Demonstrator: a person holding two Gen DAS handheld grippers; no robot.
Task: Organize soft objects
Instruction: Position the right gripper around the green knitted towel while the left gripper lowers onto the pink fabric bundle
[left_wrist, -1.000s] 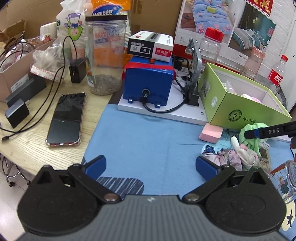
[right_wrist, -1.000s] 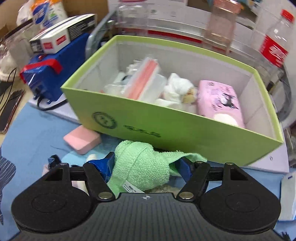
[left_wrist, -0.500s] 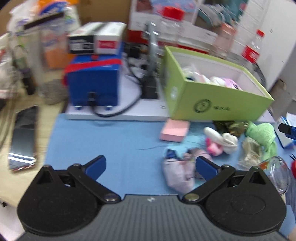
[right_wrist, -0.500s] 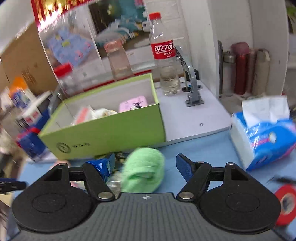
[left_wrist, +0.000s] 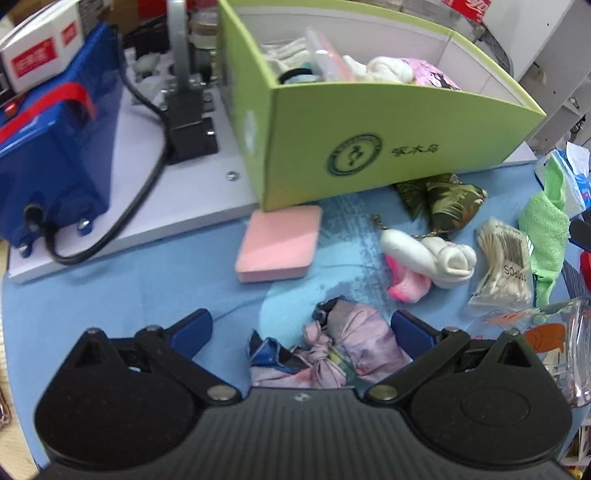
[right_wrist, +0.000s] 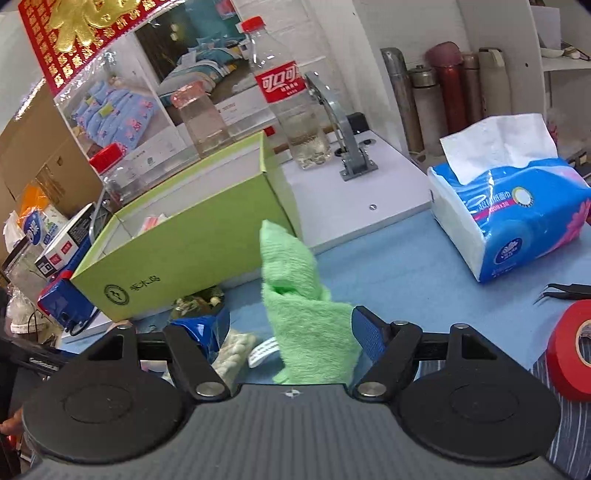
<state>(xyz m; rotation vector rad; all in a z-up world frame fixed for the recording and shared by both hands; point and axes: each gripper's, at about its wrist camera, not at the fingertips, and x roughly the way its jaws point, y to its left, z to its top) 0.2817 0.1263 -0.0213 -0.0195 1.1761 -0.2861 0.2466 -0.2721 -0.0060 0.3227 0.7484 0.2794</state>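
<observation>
Green box (left_wrist: 388, 125) behind pink sponge (left_wrist: 279, 243), socks (left_wrist: 428, 258), cotton swabs (left_wrist: 504, 266)

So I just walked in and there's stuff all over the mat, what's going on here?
A person is sorting soft things into the green box with two handheld grippers. The left gripper is open, low over a knotted pink cloth bundle. The right gripper is open too, with the green towel loose between its fingers, beside the box. A pink sponge, rolled socks and a bag of cotton swabs lie on the blue mat.
</observation>
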